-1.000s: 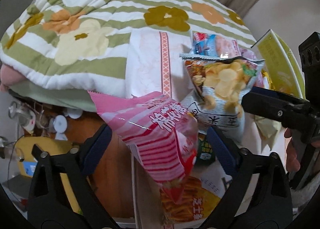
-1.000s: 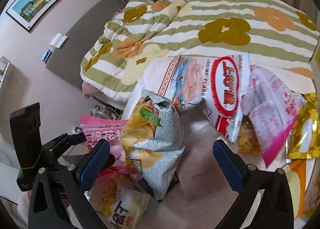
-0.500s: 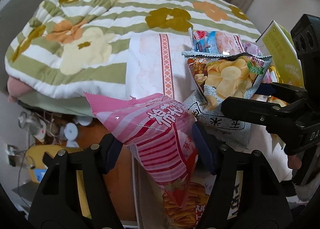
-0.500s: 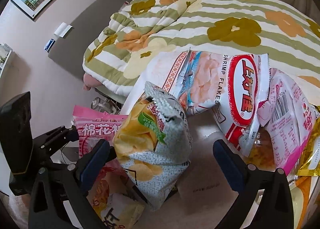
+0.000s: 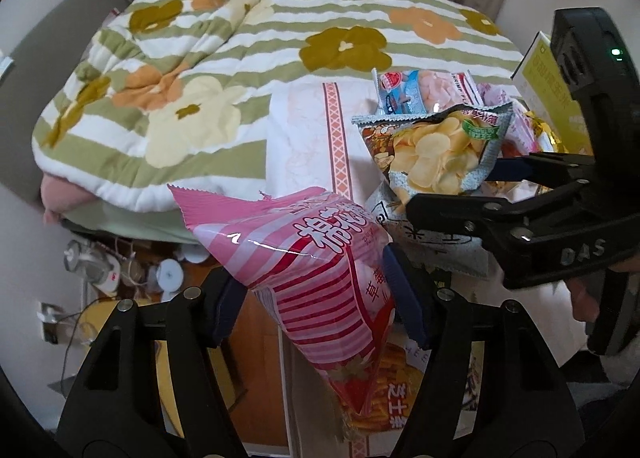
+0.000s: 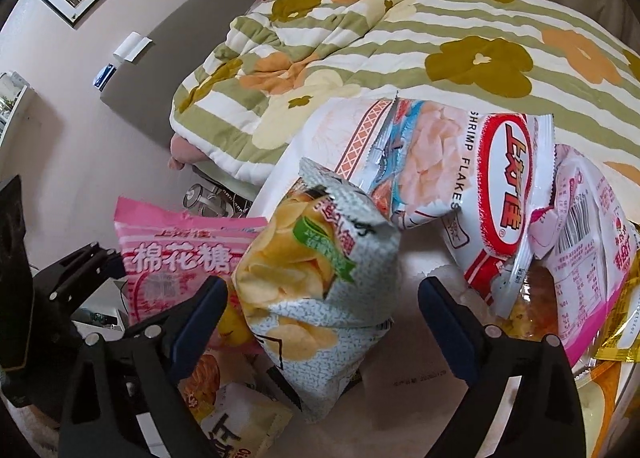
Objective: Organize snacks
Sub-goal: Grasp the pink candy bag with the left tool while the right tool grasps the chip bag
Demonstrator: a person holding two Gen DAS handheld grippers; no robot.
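My left gripper [image 5: 316, 294] is shut on a pink striped marshmallow bag [image 5: 308, 258] and holds it up near the bed's edge; the bag also shows in the right wrist view [image 6: 176, 254]. My right gripper [image 6: 320, 310] is open around a grey potato chip bag [image 6: 320, 282] that stands upright between its jaws. The same chip bag [image 5: 436, 150] and the right gripper show at the right of the left wrist view. A red and white shrimp flakes bag [image 6: 472, 194] lies behind it.
A green striped floral quilt [image 5: 240, 70] covers the bed behind. A pink and white bag [image 6: 592, 258] and gold packets [image 6: 624, 322] lie at the right. More snack bags [image 6: 236, 422] lie below the grippers. A wooden floor with cables [image 5: 132, 270] lies at the left.
My left gripper closed on the pink marshmallow bag and lifted it. My right gripper moved in around the chip bag and its jaws narrowed.
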